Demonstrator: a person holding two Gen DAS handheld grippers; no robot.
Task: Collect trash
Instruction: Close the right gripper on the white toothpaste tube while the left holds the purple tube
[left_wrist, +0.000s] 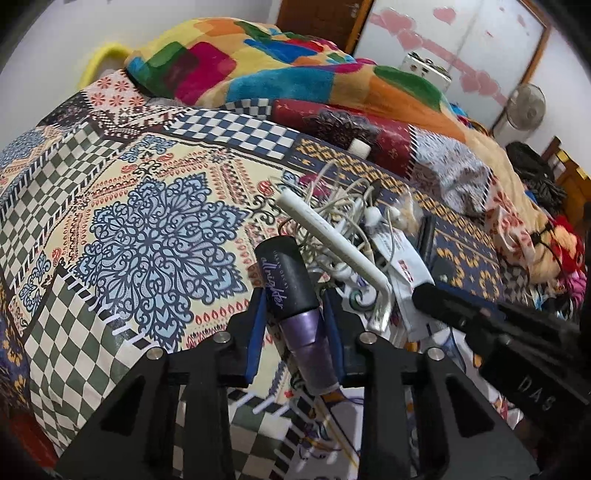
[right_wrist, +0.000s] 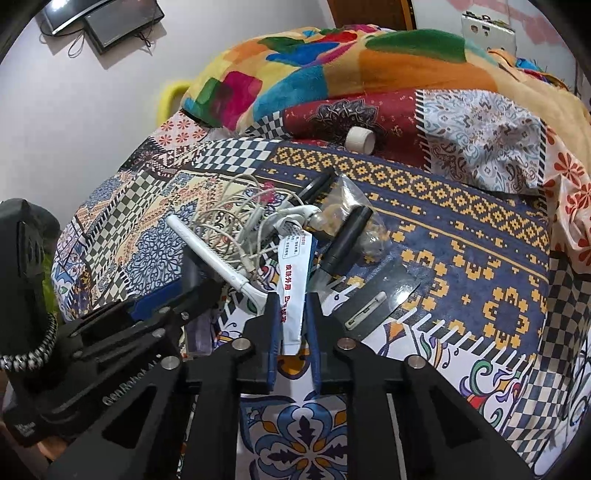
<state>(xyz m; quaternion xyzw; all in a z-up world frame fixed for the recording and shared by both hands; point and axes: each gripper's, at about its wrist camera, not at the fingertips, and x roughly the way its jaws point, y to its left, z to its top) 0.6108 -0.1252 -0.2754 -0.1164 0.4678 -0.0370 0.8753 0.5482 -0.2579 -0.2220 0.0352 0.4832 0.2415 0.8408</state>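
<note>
Trash lay heaped on the bed (right_wrist: 480, 236), so you brought both tools to the one pile. Your left hand-held gripper (left_wrist: 295, 314) was closed on a purple bottle (left_wrist: 291, 295), lifted clear of the cover, likely ready to carry off. Your right hand-held gripper (right_wrist: 293, 314) pinched the lower end of a white tube (right_wrist: 293, 291), whose top rested among the tangled cable (right_wrist: 236, 221) and a white comb (right_wrist: 214, 251).

Only the left view showed the bottle in full; the right view showed little of it. Only the right view revealed a plastic bag (right_wrist: 351, 221), a black cylinder (right_wrist: 347, 240) lying on it, and a tape roll (right_wrist: 360, 139) farther back.
</note>
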